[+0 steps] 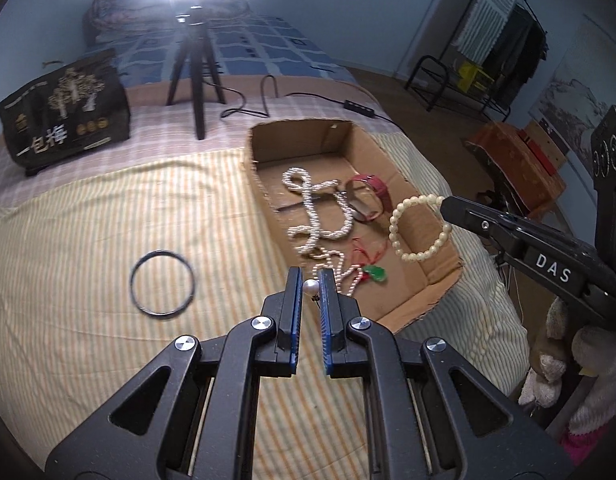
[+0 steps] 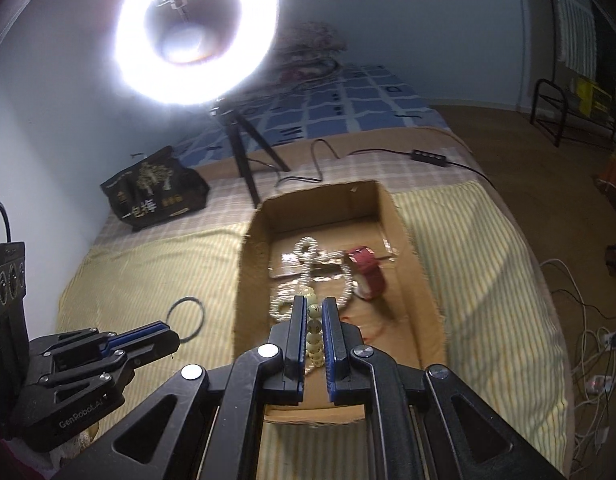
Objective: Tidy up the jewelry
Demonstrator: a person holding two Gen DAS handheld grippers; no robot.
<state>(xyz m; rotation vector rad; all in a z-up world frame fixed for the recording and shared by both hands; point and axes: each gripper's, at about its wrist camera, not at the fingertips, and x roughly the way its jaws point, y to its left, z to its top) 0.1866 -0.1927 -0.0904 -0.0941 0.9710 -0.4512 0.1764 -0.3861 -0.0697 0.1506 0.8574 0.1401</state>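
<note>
Open box (image 1: pixel 428 304) top (tripod (image 1: pixel 196 80) behind)

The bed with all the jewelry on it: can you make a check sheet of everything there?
Surface: striped yellow bedspread, checked cloth behind it.
Job's things: cardboard box holds a long pearl necklace, red bangle and green pendant; black ring lies on the spread outside the box.
Clutter: black printed bag.
Grippers: left gripper shut on a pearl earring; right gripper shut on a cream bead bracelet over the box.
Cables: black lamp cord behind the box; white wires on the floor.
Surroundings: ring light on a tripod, clothes rack.
</note>
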